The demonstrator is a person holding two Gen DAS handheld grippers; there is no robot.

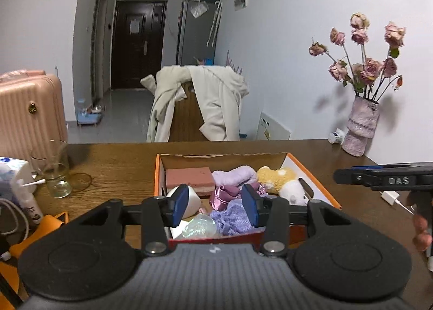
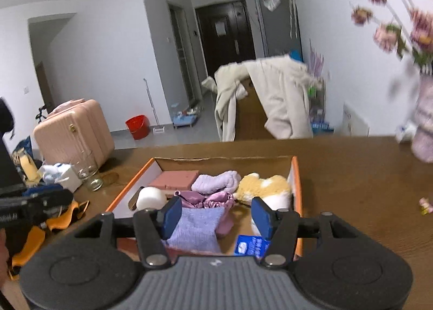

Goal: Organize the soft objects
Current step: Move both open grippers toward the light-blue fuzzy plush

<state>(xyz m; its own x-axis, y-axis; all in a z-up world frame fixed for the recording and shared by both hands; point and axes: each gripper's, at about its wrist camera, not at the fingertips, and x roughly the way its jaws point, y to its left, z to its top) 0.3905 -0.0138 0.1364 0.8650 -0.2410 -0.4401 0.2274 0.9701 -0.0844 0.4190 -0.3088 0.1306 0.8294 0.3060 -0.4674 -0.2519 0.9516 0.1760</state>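
Soft objects sit packed in the orange-rimmed box (image 1: 314, 174) on the brown table (image 1: 119, 163): pink sponge block (image 1: 189, 176) at the back left, lilac fluffy cloth (image 1: 235, 175) beside it, yellow-and-white plush (image 1: 281, 180) at the back right, satin purple scrunchies (image 1: 224, 195) in the middle, lavender knit cloth (image 1: 231, 218) in front, white round sponge (image 1: 189, 201) at the left.

Your left tool (image 1: 213, 208) hangs over the box's near edge, blue pads spread, nothing pinched. Your right tool (image 2: 216, 215) likewise, pads spread wider, nothing between them; the knit cloth lies below, apart.

Left view only: a clear crinkly ball (image 1: 200, 226) at the box's near corner, a white charger plug (image 1: 389, 197), and your fingers (image 1: 422, 231) on the other tool's handle, which reads "DAS". Right view only: a blue printed packet (image 2: 250, 246) in the box's near right corner, text too small to read, and a red bucket (image 2: 138, 126) on the floor.

Glass beaker (image 1: 55, 172) and tissue pack (image 1: 13, 174) at the table's left, pinkish vase (image 1: 361, 126) with dried roses at the right. Beyond: pink suitcase (image 1: 27, 112), cream coat (image 1: 213, 98) draped over a chair, dark door (image 1: 136, 44), white walls, grey floor.
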